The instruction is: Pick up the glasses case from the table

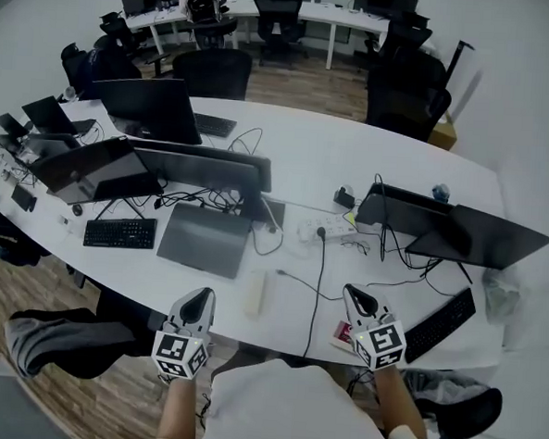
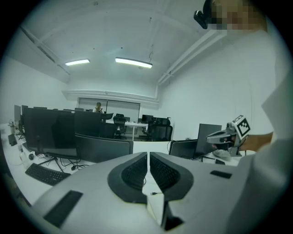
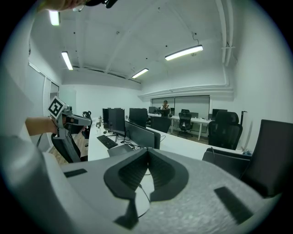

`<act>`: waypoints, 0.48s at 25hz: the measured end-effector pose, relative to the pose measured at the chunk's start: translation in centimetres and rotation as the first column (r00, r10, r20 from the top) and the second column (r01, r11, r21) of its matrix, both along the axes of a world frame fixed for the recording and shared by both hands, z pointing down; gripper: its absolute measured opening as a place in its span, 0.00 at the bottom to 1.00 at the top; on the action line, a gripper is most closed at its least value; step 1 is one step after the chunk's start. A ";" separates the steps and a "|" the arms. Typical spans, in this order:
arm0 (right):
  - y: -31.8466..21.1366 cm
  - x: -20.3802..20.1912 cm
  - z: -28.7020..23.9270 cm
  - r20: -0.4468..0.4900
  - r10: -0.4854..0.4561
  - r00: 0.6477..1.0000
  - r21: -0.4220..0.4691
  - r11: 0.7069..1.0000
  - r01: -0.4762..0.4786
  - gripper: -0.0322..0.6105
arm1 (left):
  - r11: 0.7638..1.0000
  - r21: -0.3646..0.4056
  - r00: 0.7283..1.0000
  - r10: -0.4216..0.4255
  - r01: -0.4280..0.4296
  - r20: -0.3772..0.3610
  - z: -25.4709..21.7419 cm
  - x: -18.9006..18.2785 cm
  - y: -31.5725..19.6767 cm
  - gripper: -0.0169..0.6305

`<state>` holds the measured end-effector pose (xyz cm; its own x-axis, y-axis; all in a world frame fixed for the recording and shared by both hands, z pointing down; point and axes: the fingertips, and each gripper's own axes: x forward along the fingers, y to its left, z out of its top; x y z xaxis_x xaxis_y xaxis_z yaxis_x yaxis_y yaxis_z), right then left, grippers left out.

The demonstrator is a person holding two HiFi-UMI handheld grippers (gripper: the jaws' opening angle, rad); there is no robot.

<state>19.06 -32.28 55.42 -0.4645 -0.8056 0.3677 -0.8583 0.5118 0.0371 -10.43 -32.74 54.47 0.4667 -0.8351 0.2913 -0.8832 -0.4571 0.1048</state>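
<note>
Distant person (image 3: pixel 165 107), too small

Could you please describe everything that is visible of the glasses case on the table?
The glasses case is a pale, off-white oblong with rounded ends, apparently closed; its material is unclear. It lies flat on the white table near the front edge, its long side pointing away from the person, right of the closed grey laptop. Only the table touches it; the shut left gripper is beside it, apart.
</note>
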 end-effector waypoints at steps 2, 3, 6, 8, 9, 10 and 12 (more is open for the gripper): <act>-0.5 0.1 -0.2 -0.009 0.019 1.000 0.001 1.000 -0.019 0.05 | 1.000 0.006 1.000 0.021 -0.021 0.003 0.0 -0.1 -0.9 0.05; -0.7 0.1 -0.4 -0.013 0.030 0.999 0.002 1.000 -0.030 0.05 | 0.999 0.005 0.999 0.032 -0.032 0.007 0.0 -0.2 -1.4 0.05; -1.2 0.0 -1.1 -0.025 0.058 0.998 0.013 0.998 -0.057 0.05 | 0.999 -0.005 0.998 0.054 -0.054 0.011 0.4 -0.7 -2.8 0.05; -1.5 -0.1 -1.5 -0.034 0.077 0.996 0.022 0.997 -0.076 0.05 | 0.998 -0.010 0.998 0.059 -0.059 0.005 0.7 -1.2 -3.7 0.05; -1.7 -0.1 -1.5 -0.039 0.087 0.995 0.025 0.996 -0.086 0.05 | 0.998 -0.014 0.998 0.064 -0.064 0.000 0.9 -1.3 -4.2 0.05; -1.8 -0.1 -1.5 -0.043 0.097 0.994 0.027 0.995 -0.096 0.05 | 0.997 -0.018 0.997 0.073 -0.073 -0.007 1.0 -1.4 -4.5 0.09; -2.0 -0.2 -1.5 -0.047 0.118 0.992 0.026 0.993 -0.116 0.05 | 0.995 -0.027 0.995 0.094 -0.095 -0.030 1.1 -1.6 -5.0 0.25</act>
<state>18.91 -34.26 53.89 -0.3487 -0.8620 0.3679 -0.9092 0.4065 0.0907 -12.03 -37.71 55.54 0.5518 -0.7781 0.3001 -0.8325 -0.5351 0.1433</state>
